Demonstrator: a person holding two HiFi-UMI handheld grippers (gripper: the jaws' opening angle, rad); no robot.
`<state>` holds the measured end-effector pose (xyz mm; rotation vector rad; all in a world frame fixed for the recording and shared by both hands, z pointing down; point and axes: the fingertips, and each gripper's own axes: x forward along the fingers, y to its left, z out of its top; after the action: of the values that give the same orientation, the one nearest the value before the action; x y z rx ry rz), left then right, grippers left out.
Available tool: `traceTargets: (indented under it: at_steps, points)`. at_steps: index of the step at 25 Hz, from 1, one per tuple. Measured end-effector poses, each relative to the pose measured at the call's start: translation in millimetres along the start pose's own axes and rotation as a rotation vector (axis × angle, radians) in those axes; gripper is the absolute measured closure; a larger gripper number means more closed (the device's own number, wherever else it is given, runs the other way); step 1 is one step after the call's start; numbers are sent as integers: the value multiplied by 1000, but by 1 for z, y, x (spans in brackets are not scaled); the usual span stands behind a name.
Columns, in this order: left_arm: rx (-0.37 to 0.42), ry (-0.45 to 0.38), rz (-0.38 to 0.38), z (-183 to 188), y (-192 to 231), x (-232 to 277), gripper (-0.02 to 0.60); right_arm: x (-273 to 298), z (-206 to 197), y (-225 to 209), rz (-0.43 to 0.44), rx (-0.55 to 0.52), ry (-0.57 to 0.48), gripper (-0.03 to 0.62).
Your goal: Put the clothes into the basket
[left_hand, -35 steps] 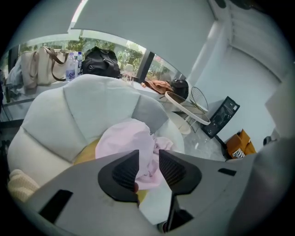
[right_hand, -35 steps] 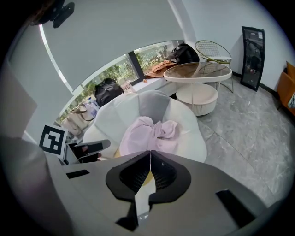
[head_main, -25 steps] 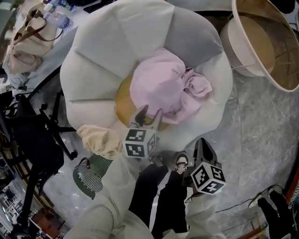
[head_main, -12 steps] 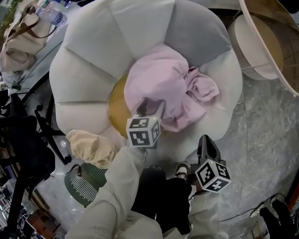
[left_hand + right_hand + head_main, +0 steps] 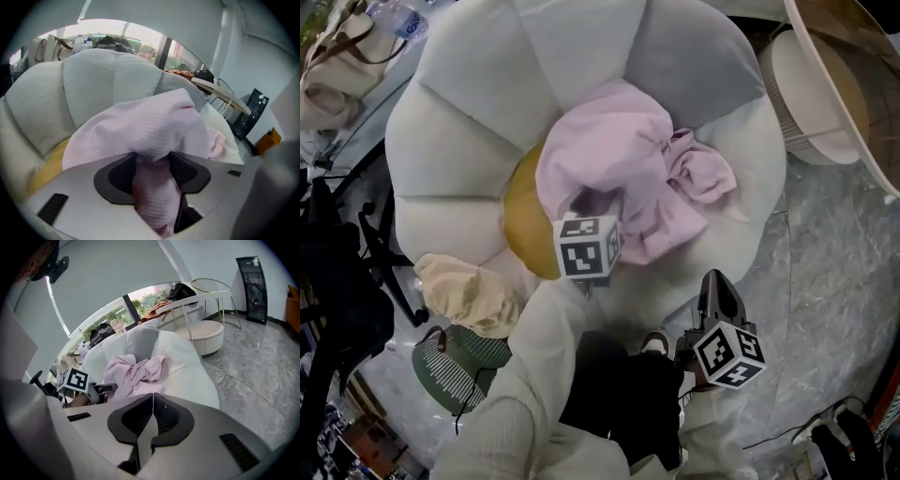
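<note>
Pink waffle-knit garment [image 5: 619, 169] lies heaped mid-frame on the white cushion seat [image 5: 450, 159]; left tongs [image 5: 598, 200] stand wide astride a fold, having just begun closing, likely for the lift, while right tongs [image 5: 717, 284], pressed together and empty, wait at lower right.

I'm in what looks like a bright lounge or office sitting corner, grey marble floor [image 5: 839, 272], big white petal-shaped beanbag chair [image 5: 455, 141], ribbed round pouf [image 5: 206, 336], wide window [image 5: 115, 314] under a roller blind [image 5: 117, 273], handbag [image 5: 339, 73] nearby
</note>
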<state>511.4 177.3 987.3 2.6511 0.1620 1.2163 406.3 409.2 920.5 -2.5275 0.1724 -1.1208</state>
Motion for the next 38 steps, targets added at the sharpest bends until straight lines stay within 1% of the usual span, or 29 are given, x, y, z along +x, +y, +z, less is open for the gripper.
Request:
traceTargets:
  at_steps: [2, 3, 5, 6, 12, 17, 19, 22, 24, 27, 32, 36, 38]
  points:
    - [9, 3, 10, 0, -1, -1, 361, -1, -1, 0, 5, 3, -1, 569]
    - [16, 2, 22, 1, -1, -2, 388, -2, -1, 0, 7, 2, 0, 569]
    - [35, 2, 55, 0, -2, -5, 514, -4, -2, -1, 7, -3, 2, 569]
    - [44, 4, 67, -1, -2, -5, 523, -6, -2, -2, 5, -3, 3, 569]
    - [38, 24, 71, -3, 1, -11, 552, -18, 0, -10, -19, 5, 3, 569]
    - [2, 17, 46, 11, -4, -43, 555, -41, 15, 1, -34, 29, 10, 569]
    - [5, 23, 41, 21, -6, -62, 554, -57, 24, 12, -31, 31, 21, 569]
    - [39, 31, 58, 41, -7, -92, 555, -83, 40, 33, -20, 10, 39, 569]
    - [39, 32, 54, 57, -10, -109, 555, -101, 55, 46, -16, -7, 39, 569]
    - [23, 41, 18, 79, -24, -136, 555, -130, 80, 61, -23, -22, 29, 569]
    - [18, 69, -25, 101, -48, -171, 557, -164, 109, 77, -37, -26, 27, 569]
    - [-6, 52, -67, 122, -57, -204, 557, -178, 130, 98, -33, -41, 20, 569]
    - [-17, 44, -75, 128, -58, -218, 557, -182, 136, 108, -28, -52, 22, 569]
